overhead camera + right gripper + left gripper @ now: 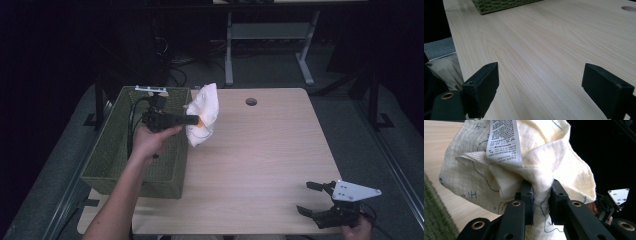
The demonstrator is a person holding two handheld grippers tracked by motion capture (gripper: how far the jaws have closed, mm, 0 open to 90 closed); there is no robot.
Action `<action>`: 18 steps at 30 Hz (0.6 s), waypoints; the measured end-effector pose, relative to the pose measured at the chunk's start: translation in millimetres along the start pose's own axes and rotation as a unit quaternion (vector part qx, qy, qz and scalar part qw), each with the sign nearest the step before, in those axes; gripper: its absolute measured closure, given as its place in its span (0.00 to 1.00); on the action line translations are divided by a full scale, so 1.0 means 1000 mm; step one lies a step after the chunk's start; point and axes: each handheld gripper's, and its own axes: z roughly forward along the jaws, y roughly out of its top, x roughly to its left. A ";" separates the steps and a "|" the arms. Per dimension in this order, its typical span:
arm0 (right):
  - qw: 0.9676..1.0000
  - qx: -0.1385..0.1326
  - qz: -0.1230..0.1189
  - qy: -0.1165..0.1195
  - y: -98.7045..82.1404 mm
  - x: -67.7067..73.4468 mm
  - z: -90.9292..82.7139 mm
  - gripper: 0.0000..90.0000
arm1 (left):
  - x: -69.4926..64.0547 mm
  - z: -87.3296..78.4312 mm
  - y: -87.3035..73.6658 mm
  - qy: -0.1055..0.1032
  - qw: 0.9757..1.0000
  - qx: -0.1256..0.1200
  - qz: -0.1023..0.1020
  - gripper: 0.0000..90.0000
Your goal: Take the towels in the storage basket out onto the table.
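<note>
Cloth lifted, not yet in the basket.
Left gripper (pixel 192 119) fingers (pixel 527 195) clamp the cream cloth (pixel 204 114) beside the green basket (pixel 112 150) at the surface's left edge; right gripper (pixel 312 198) fingers spread, holding nothing.

Cloth (pixel 571 170) was cream woven cotton, soft and crinkled, matt — its care label (pixel 504 142) smooth white fabric with printed text. Basket (pixel 115 150) was coarse green wicker, rough-textured. Tabletop (pixel 549 50) was pale wood-grain laminate, smooth with slight sheen. Left claw (pixel 541 202) pads were matt black plastic.
</note>
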 end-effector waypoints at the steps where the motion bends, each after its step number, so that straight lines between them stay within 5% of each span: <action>1: 1.000 0.000 -0.001 0.000 0.000 0.000 0.000 0.15 | 0.000 0.002 0.000 -0.002 1.000 0.002 0.001 0.85; 18: 1.000 -0.002 0.002 0.003 0.000 0.000 -0.001 0.15 | -0.012 0.047 0.004 -0.009 0.999 0.034 0.018 0.85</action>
